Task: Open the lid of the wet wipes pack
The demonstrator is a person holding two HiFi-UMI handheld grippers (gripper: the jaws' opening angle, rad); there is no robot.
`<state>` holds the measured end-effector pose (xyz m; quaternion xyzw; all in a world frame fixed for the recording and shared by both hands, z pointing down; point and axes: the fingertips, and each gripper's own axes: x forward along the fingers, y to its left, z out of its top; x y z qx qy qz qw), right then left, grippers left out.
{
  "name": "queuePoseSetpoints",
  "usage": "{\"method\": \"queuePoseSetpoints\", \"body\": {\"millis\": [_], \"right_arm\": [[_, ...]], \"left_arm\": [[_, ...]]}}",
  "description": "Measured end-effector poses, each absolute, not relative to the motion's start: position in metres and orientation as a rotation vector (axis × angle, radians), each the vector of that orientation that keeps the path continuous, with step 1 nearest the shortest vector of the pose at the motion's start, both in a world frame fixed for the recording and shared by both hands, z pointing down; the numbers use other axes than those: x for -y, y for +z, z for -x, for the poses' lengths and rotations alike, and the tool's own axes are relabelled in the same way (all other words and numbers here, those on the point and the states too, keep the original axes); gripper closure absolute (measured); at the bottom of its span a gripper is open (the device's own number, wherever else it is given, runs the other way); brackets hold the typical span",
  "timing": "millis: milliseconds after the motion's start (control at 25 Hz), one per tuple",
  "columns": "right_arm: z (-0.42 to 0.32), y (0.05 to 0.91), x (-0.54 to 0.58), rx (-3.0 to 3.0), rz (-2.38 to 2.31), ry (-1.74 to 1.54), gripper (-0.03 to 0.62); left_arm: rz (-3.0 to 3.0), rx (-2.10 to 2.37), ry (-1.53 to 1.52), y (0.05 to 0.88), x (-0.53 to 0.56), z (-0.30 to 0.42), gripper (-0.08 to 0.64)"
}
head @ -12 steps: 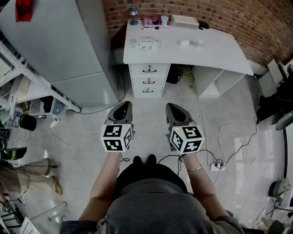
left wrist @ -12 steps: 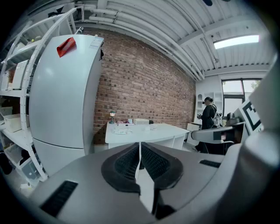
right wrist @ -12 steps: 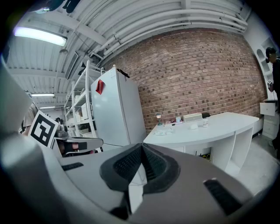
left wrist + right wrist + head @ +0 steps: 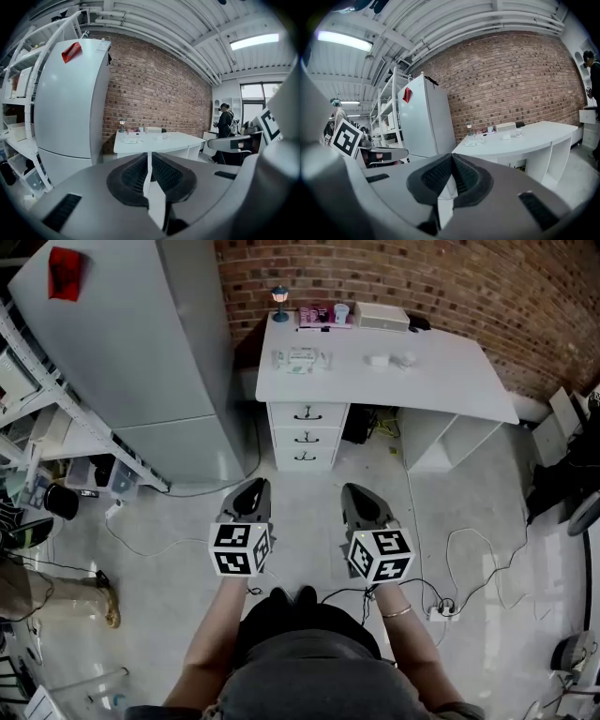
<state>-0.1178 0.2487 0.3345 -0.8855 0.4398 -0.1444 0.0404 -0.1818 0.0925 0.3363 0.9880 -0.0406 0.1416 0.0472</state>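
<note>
Head view: person stands on pale floor w/ both tools held out in front, well short of the white desk (image 4: pixel 441 371). left gripper (image 4: pixel 251 488) and right gripper (image 4: pixel 356 491) sit side by side, apart, tips aimed toward the desk drawers (image 4: pixel 306 435). wet wipes pack (image 4: pixel 301 359) lies flat on the desk top nr its left end, lid closed, far from both tools. A small lamp (image 4: pixel 279 298) and a white box (image 4: pixel 380 315) stand at the back edge by the brick wall (image 4: pixel 487 277); grey fridge (image 4: pixel 141 352) is left of the desk. Left gripper view: left gripper (image 4: pixel 149 157) jaws pressed together, nothing btwn them; the pack (image 4: pixel 131 139) shows small on the desk straight ahead, fridge to the left, a person (image 4: pixel 226 123) in the bkgd at right. Right gripper view: right gripper (image 4: pixel 451 161) jaws likewise closed on nothing; the pack (image 4: pixel 474 143) shows on the desk's near-left part, ahead and slightly right of the tips, fridge beyond it.
</note>
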Motion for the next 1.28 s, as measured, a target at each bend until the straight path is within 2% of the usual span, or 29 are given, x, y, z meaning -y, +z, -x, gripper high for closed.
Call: {"method": "queuePoseSetpoints", "body": {"millis": [240,320,480,800,1280], "right_arm": [[0.107,0.333,-0.258,-1.309,2.734,-0.444,0.583],[0.107,0.332,-0.258,-1.319,2.728,-0.446,0.546],[0.104,0.329,-0.260,-1.345,2.704,-0.447,0.532],[0.096,0.336,-0.254,-1.354,2.682,-0.484,0.513],[0.024,0.345,-0.216,-1.299,2.701,-0.511,0.499]], "left_arm": [[-2.983,0.114,0.412,0.334,-0.098,0.179,0.526],[-2.975,0.129,0.418,0.335,-0.097,0.179,0.523],[-2.959,0.153,0.432,0.334,-0.098,0.177,0.465],[-2.978,0.127,0.501,0.346,-0.094,0.166,0.411],[-2.969,0.110,0.498,0.361,-0.044,0.089,0.402]]}}
